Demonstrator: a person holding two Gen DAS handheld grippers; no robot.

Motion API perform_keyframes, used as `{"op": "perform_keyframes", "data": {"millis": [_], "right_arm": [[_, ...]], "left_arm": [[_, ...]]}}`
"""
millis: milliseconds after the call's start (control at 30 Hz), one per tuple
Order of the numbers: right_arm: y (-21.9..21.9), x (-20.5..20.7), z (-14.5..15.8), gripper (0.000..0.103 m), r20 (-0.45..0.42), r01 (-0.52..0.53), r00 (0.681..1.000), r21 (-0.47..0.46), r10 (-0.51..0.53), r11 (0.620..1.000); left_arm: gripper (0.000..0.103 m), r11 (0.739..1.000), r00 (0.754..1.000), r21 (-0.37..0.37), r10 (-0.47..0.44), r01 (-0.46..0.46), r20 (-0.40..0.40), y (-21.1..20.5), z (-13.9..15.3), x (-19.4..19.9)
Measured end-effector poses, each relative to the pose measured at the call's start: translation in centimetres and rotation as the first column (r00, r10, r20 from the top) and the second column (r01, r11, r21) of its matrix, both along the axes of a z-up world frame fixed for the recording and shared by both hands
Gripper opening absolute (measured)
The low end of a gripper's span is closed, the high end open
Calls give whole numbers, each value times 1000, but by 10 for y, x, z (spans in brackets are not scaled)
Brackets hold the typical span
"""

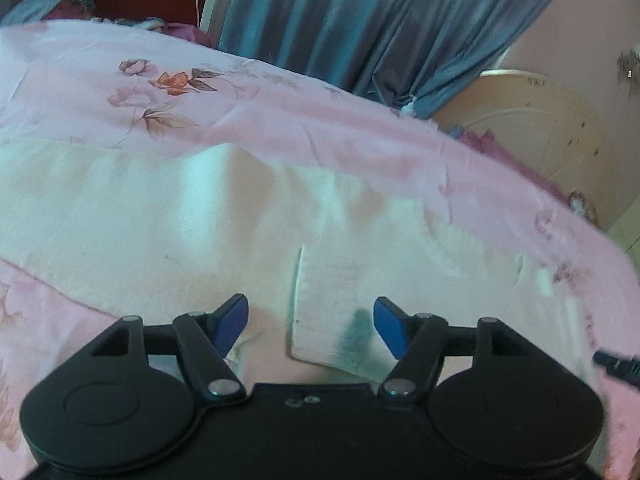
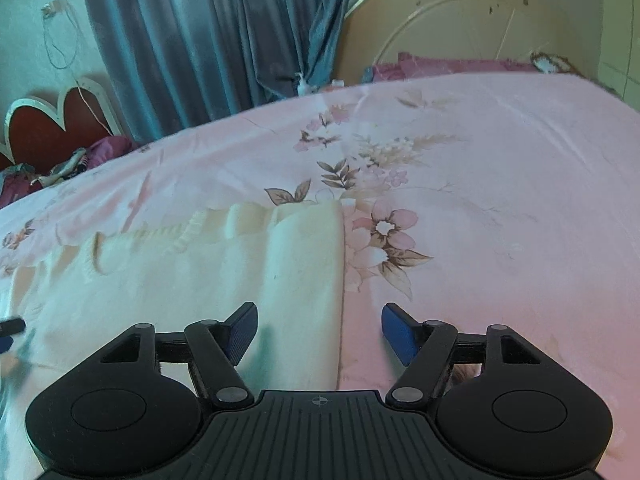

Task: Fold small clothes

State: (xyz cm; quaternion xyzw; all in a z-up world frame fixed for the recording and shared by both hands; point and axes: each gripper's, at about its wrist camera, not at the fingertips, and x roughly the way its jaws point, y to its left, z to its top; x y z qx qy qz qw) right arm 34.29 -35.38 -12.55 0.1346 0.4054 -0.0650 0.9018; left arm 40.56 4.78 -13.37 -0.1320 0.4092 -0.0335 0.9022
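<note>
A cream-white garment (image 1: 168,216) lies spread flat on the pink floral bedsheet (image 1: 280,104). In the left wrist view a ribbed cuff or hem (image 1: 332,300) of it lies between and just beyond the fingers. My left gripper (image 1: 310,324) hovers over that cuff, open, its blue pads clear of the cloth. In the right wrist view the garment (image 2: 180,292) fills the lower left, with its folded right edge (image 2: 342,280) running straight away from me. My right gripper (image 2: 318,330) is open astride that edge, holding nothing.
Blue-grey curtains (image 2: 208,32) hang behind the bed. A cream round headboard (image 2: 460,16) stands at the far end, a red heart-shaped board (image 2: 48,124) at the other. Crumpled purple fabric (image 2: 104,148) lies at the bed's far-left edge. The other gripper's tip (image 1: 616,364) shows at the right.
</note>
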Motion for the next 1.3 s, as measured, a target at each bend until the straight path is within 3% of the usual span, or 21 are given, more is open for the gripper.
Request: {"op": "perform_keyframes", "data": {"millis": [33,67,167,300,333,367,400,533,600,633,667,700,733,767,800,933,1000,1167,1300], "right_arm": [[-2,5,-2,69,-3,2,1000,-2,-2,1000],[-4,11,-4,69,-3,2,1000,2,-2,1000],[-11,31,-10,69,-5,9,1000,23,-9,1000],[-17,53,-18,68,-19,26,1000,45,-25,999],[-18,57,-19,65,-23,24,999,50,-23,998],[-18,61,-21,46,-30,16,999,53,-15,998],[-18,63,-22,35,-36,13,999,55,-11,998],[-14,66,-26,30,-28,12,1000,-29,-13,999],[-17,67,-27,30,-24,19,1000,-31,-20,999],[-14,66,-25,30,-25,15,1000,-58,-16,998],[-11,65,-22,30,-27,14,1000,-84,-16,996],[-9,63,-18,30,-23,16,1000,-99,-18,995],[-6,59,-11,30,-5,4,1000,-99,-5,995],[-1,54,-5,30,15,-15,1000,-97,17,995],[5,50,-1,30,26,-32,999,-95,35,995],[42,33,4,39,30,-141,989,-97,144,985],[60,27,2,50,28,-182,982,-97,185,979],[102,27,-19,50,-39,-242,970,-121,239,963],[121,24,-6,50,-12,-265,964,-106,266,958]], "left_arm": [[51,1000,1000,19,-4,4,9,-3,0,0],[27,999,1000,31,-15,14,15,-4,0,0],[3,998,999,50,-27,25,37,-6,-2,-3],[3,996,994,83,-32,23,107,-5,4,-16],[3,996,993,86,-28,18,112,-4,4,-18],[3,996,994,89,-28,19,107,-3,3,-17],[3,995,995,94,-27,17,99,-2,0,-16],[2,993,996,113,-26,16,84,-2,-6,-12],[5,993,997,119,-27,18,72,-3,-4,-9],[13,992,997,121,-28,19,72,-4,-3,-9],[27,992,997,125,-30,22,70,-4,-1,-10],[32,992,997,126,-27,18,67,-3,2,-11],[48,993,997,118,-25,17,67,-1,4,-12],[71,994,998,107,-23,15,67,1,6,-14],[80,995,998,100,-16,9,65,4,8,-16],[82,995,999,101,5,-9,42,17,13,-21],[82,996,999,88,32,-33,19,27,14,-25],[82,993,997,84,83,-82,-3,50,17,-35],[82,990,992,70,125,-124,-6,74,23,-46]]}}
